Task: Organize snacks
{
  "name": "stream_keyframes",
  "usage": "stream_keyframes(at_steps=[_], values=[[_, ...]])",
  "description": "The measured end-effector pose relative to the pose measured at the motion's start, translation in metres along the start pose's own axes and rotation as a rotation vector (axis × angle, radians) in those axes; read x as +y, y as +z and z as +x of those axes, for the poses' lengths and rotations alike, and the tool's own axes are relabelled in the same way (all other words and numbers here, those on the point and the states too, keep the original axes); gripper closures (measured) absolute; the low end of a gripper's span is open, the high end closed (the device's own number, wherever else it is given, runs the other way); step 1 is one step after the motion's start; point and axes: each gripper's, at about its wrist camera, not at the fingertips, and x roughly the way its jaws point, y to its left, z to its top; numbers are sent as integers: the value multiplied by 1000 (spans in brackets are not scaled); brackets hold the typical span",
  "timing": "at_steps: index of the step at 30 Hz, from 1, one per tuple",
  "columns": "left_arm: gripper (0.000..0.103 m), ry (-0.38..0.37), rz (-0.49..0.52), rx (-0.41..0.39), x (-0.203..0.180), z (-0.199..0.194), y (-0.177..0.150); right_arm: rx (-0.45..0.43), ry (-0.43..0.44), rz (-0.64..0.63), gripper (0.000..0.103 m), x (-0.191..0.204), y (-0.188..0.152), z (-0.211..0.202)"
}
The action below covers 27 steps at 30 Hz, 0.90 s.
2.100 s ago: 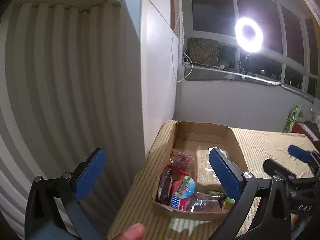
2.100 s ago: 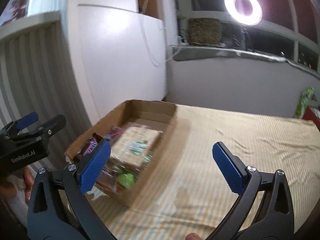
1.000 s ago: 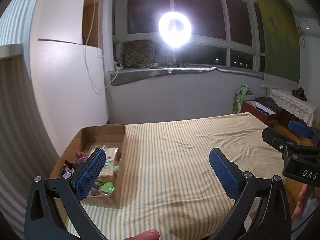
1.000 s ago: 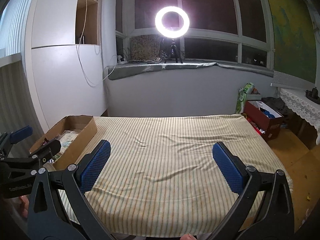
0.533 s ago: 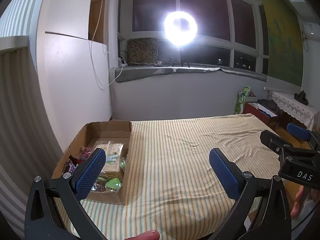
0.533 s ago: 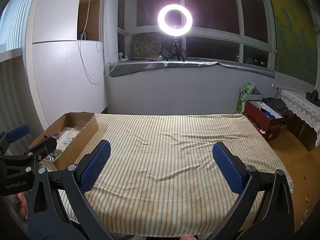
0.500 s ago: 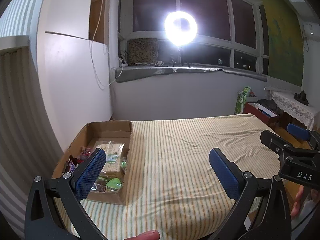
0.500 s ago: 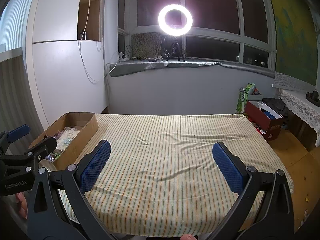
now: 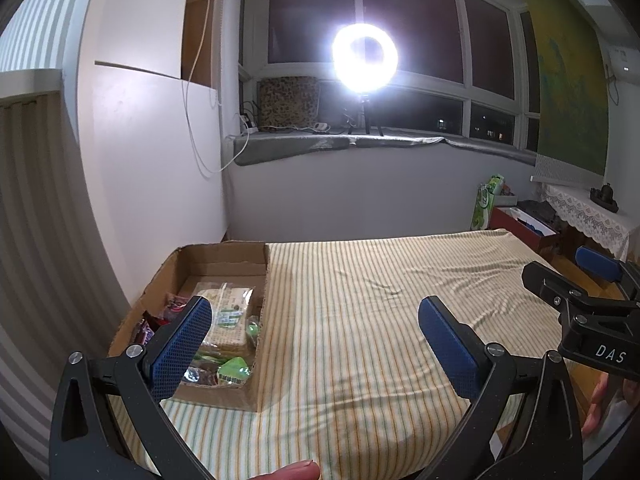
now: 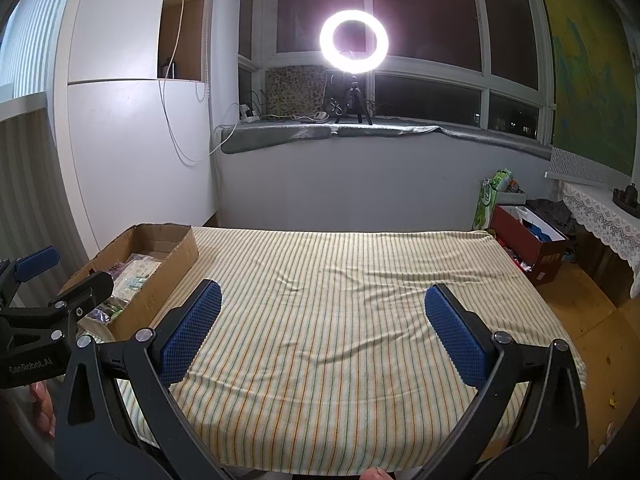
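I hold my left gripper (image 9: 316, 344) with its blue pads (image 9: 182, 346) spread wide and nothing between them; my fingertip (image 9: 292, 472) shows at the bottom edge of that view. My right gripper (image 10: 320, 332) is likewise spread apart and empty, hovering over the striped cloth (image 10: 340, 300) that covers the table. Off to the right of my left gripper, the other tool's black arm is in sight, and to the left of my right gripper I see the left one's arm.

Just ahead of my left gripper's left pad sits the cardboard box (image 9: 260, 272), open at the top, on the cloth's left side. Inside it lie the snacks (image 9: 224, 316): a clear pack of pale crackers, some green wrappers at the near end, and dark red ones on the left.

Farther ahead, beyond the table, a ring light (image 10: 354, 42) glows on the windowsill against dark windows (image 10: 428, 12).
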Motion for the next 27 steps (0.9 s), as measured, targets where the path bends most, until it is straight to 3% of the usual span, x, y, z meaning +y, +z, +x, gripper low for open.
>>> stream_keyframes(at_steps=[27], values=[[1, -1, -1, 4, 3, -1, 0, 6, 7, -7, 0, -1, -2, -1]])
